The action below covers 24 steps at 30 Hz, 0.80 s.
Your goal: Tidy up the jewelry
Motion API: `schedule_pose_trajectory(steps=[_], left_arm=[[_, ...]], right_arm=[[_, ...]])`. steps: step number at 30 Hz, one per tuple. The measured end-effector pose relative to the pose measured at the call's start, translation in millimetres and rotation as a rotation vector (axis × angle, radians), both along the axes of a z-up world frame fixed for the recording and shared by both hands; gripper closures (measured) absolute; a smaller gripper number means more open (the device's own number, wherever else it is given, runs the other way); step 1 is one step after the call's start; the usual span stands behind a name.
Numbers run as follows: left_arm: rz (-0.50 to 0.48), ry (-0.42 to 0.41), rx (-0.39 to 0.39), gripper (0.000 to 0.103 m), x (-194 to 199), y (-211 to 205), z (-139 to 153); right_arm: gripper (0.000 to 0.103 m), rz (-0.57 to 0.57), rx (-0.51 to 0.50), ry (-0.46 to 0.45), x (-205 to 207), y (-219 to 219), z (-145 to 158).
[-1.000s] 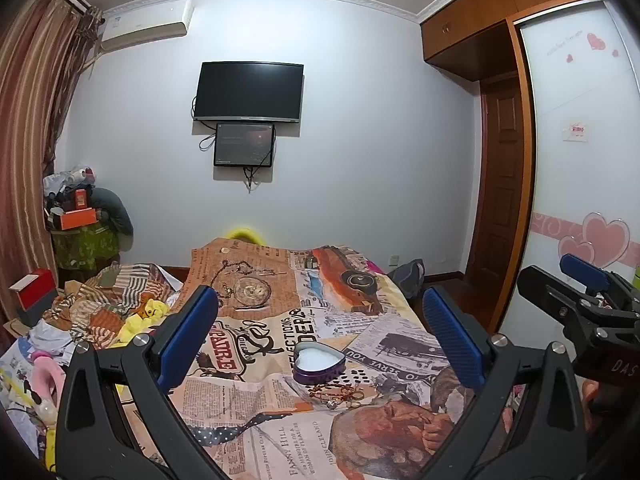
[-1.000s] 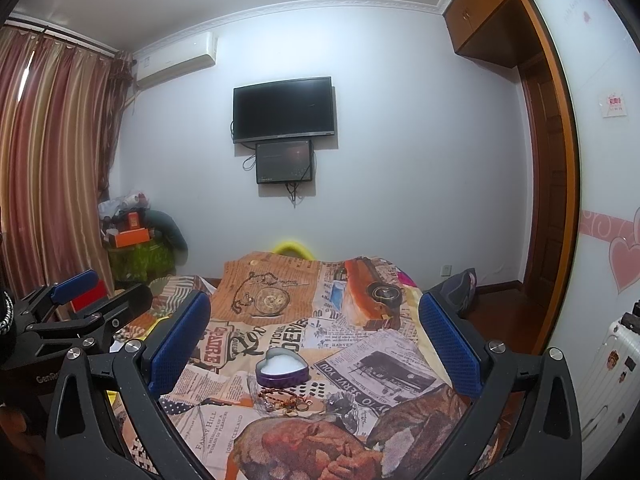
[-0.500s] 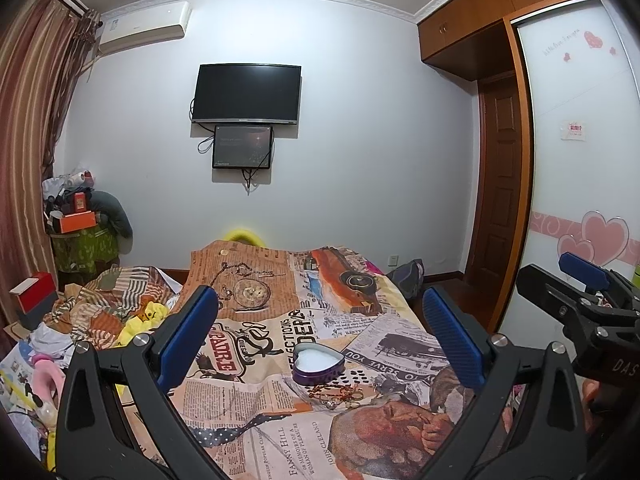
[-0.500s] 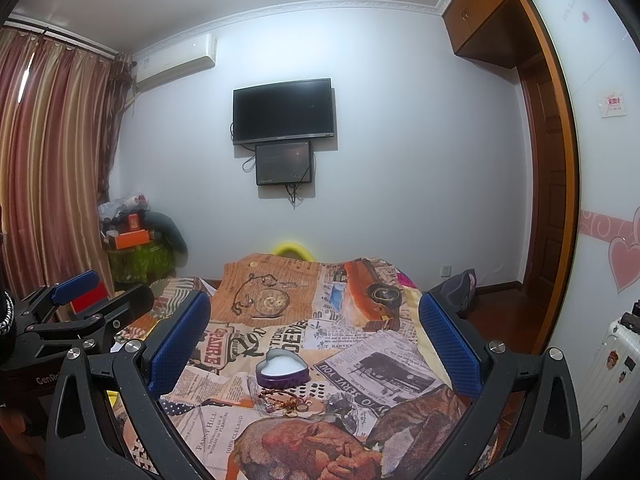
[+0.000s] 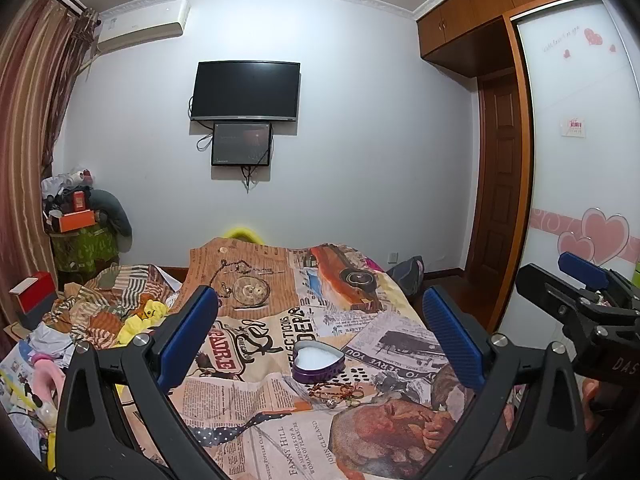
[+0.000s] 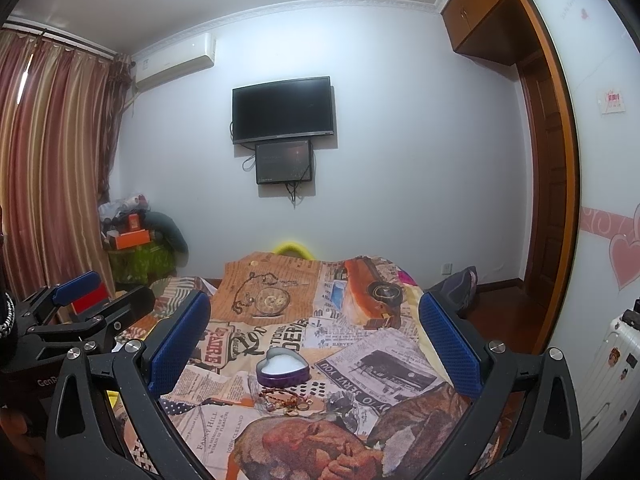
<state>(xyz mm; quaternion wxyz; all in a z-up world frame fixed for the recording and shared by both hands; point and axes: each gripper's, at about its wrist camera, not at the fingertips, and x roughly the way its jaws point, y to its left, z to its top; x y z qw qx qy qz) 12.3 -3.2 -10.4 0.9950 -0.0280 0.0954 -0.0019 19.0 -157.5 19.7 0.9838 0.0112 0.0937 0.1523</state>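
Observation:
A purple heart-shaped tin with a white lining stands open on a newspaper-print bedspread; it also shows in the right wrist view. A small heap of jewelry, beads and rings, lies just in front of it, and shows too in the right wrist view. My left gripper is open and empty, held above the bed short of the tin. My right gripper is open and empty beside it, seen at the right of the left wrist view. The left gripper shows at the left of the right wrist view.
A pile of clothes and toys lies left of the bed. A cluttered stand is in the far left corner. A dark bag sits on the floor by the wooden door. A television hangs on the far wall.
Both grippers have stayed open; the views have shifted only slightly. The tin and the jewelry have not moved.

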Motion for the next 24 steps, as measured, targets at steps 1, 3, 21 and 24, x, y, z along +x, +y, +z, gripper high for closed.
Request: schedule_pose_trajectory(steps=[1, 3, 21, 24], left_arm=[[-0.001, 0.002, -0.001, 0.000, 1, 0, 0], [-0.001, 0.006, -0.001, 0.000, 2, 1, -1], [0.032, 0.230, -0.014, 0.000, 81, 20, -59], [0.034, 0.304, -0.023, 0.000, 101, 25, -79]], right_arm=[[0.000, 0.000, 0.000, 0.002, 1, 0, -1], [0.000, 0.000, -0.001, 0.007, 2, 0, -2], [0.000, -0.026, -0.059, 0.191, 62, -1, -57], [0.000, -0.029, -0.068, 0.261, 80, -1, -76]])
